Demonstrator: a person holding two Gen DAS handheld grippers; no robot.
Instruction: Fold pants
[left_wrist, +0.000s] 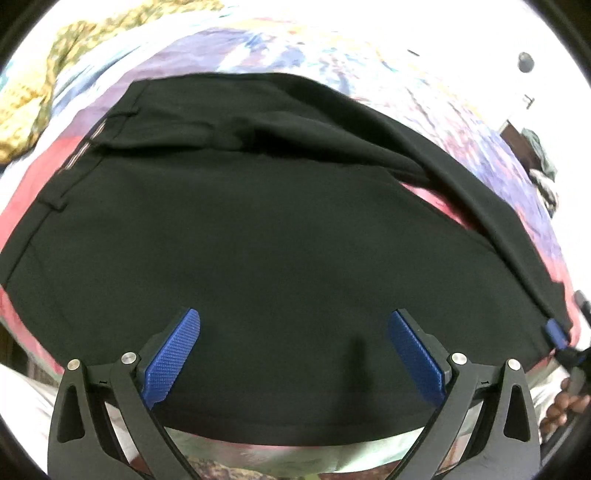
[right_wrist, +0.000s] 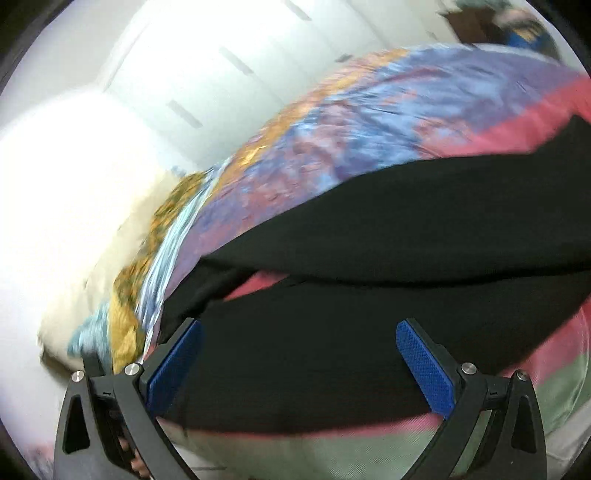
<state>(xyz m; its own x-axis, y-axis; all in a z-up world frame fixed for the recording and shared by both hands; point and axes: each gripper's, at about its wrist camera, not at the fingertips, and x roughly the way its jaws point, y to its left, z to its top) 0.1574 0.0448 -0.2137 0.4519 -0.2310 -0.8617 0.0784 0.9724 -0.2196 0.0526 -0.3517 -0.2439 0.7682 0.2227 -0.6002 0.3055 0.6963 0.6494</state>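
A: Where are the pants (left_wrist: 258, 229)?

B: Spread on the bed (left_wrist: 332, 74), over a bedspread (right_wrist: 369, 110) of purple, pink and gold. In the left wrist view the waistband with its belt loops lies to the left, and one leg runs off to the far right.

A: And the left gripper (left_wrist: 293, 350)?

B: It hangs over the near part of the pants, jaws wide apart, nothing between the blue pads (left_wrist: 173, 358).

A: The right gripper (right_wrist: 299, 365)?

B: Also wide apart and holding nothing, above the black cloth near the bed's near edge. Its view is blurred. It shows too at the far right edge of the left wrist view, by the leg, with a hand (left_wrist: 565, 402) behind it.

A: Anything else?

B: A yellow patterned cloth (left_wrist: 33, 103) bunched at the far left, and a pale pillow (right_wrist: 110, 258) left of the pants in the right wrist view.
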